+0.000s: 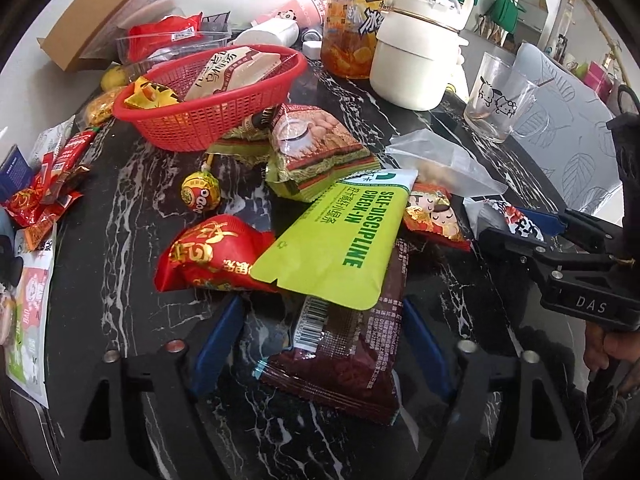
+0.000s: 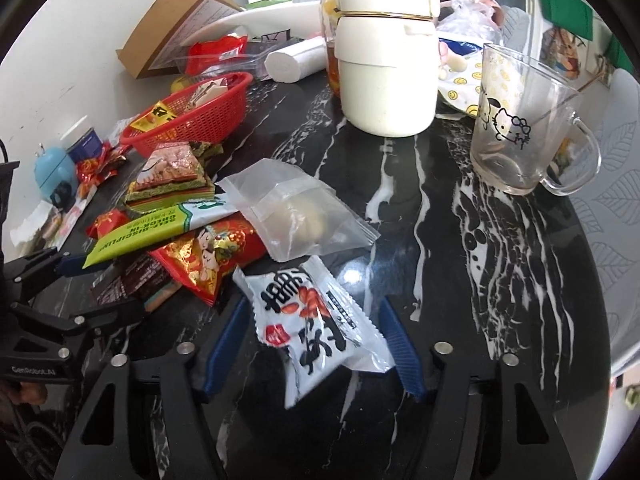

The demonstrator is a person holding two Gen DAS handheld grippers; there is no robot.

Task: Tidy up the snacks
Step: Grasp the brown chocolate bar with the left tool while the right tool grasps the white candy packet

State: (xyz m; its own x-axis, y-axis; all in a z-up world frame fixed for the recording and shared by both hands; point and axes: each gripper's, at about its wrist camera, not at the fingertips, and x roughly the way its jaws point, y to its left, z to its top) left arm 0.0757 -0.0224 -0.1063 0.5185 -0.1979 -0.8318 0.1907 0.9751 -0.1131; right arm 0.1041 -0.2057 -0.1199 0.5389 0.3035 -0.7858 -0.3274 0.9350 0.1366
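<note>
Brown packet [image 1: 344, 364] half under green sachet [image 1: 336, 248] (small print unreadable).

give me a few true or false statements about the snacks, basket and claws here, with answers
1. The red basket already holds packets. True.
2. A dark brown packet lies between the left claw fingers. True.
3. The glass mug is full of juice. False: it looks nearly empty.
4. The right claw is set around a lollipop. False: a white packet lies between its fingers; the lollipop sits by the basket.
5. The green packet lies partly on top of the brown one. True.
6. The cream jug lies on its side. False: it stands upright.
</note>
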